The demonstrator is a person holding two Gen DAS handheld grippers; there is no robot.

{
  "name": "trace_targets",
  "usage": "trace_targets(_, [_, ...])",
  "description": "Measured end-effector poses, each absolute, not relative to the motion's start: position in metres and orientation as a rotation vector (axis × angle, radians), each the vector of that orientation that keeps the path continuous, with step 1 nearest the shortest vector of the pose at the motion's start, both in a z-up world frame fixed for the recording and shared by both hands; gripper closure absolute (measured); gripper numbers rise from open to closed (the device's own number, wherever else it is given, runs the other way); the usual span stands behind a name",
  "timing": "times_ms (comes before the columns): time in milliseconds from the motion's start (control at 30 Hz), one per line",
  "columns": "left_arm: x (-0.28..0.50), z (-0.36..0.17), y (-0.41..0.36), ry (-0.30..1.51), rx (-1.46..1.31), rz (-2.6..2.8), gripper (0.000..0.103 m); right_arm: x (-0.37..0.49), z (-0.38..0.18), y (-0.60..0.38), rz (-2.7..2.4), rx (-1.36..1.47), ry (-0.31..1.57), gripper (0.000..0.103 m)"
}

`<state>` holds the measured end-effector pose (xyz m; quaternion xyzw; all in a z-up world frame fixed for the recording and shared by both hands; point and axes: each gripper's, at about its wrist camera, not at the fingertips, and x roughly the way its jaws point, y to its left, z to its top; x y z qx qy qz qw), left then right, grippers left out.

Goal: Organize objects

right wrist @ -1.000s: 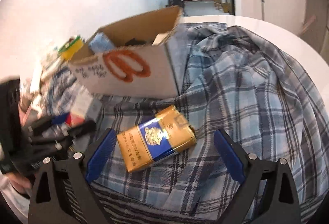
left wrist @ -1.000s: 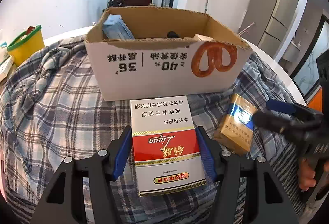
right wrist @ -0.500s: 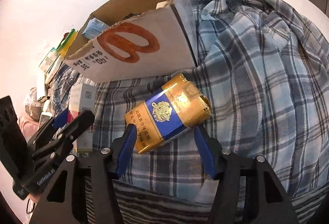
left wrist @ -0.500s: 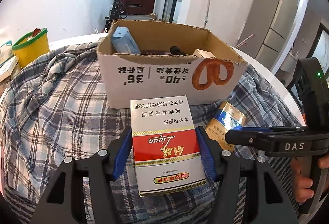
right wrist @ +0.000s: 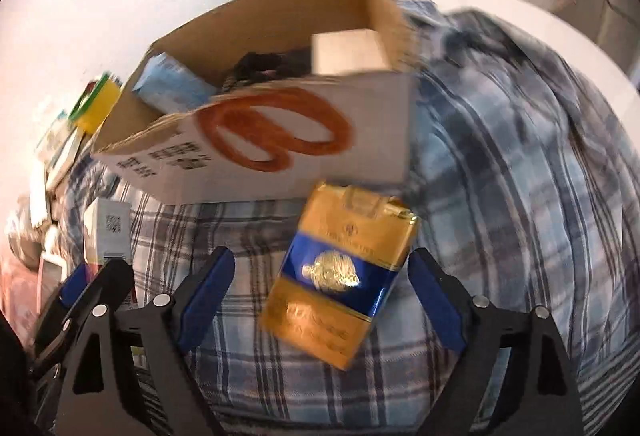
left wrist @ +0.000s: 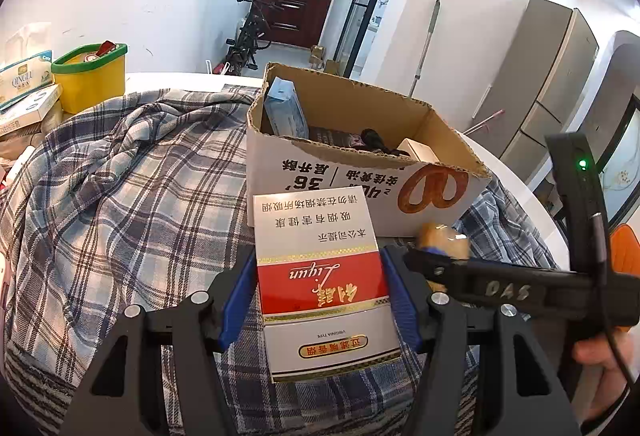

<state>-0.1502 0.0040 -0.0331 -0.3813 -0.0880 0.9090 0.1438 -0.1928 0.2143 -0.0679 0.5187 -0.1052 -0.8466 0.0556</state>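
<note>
Clamping the red-and-white cigarette pack, the left claw has lifted it nearer the cardboard box, ready to drop in. In the right view, the right claw has just been opening; its pads stand apart around the gold-and-blue cigarette pack, on the plaid cloth, ungripped and needing another closing.

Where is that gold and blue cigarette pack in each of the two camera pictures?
Left wrist view: gold and blue pack sits right of centre, mostly hidden behind the right gripper.
Right wrist view: low centre, between the open jaws, near the right pad.
Shared landmark: the cardboard box with the orange pretzel print, just behind the pack.
</note>
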Motion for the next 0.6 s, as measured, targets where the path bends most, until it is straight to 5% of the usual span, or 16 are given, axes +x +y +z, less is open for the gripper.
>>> trace_targets(167, [-0.147, -0.031, 0.0, -0.274, -1.084, 2.626, 0.04, -0.187, -0.073, 0.194, -2.609, 1.553, -0.026, 0.015])
trace_targets(333, [-0.147, -0.03, 0.002, -0.266, -1.081, 2.624, 0.04, -0.175, -0.082, 0.197, -2.562, 1.572, 0.006, 0.031])
trace_targets(600, [-0.146, -0.031, 0.006, -0.255, -1.087, 2.62, 0.04, -0.154, -0.085, 0.204, -2.534, 1.564, 0.149, 0.032])
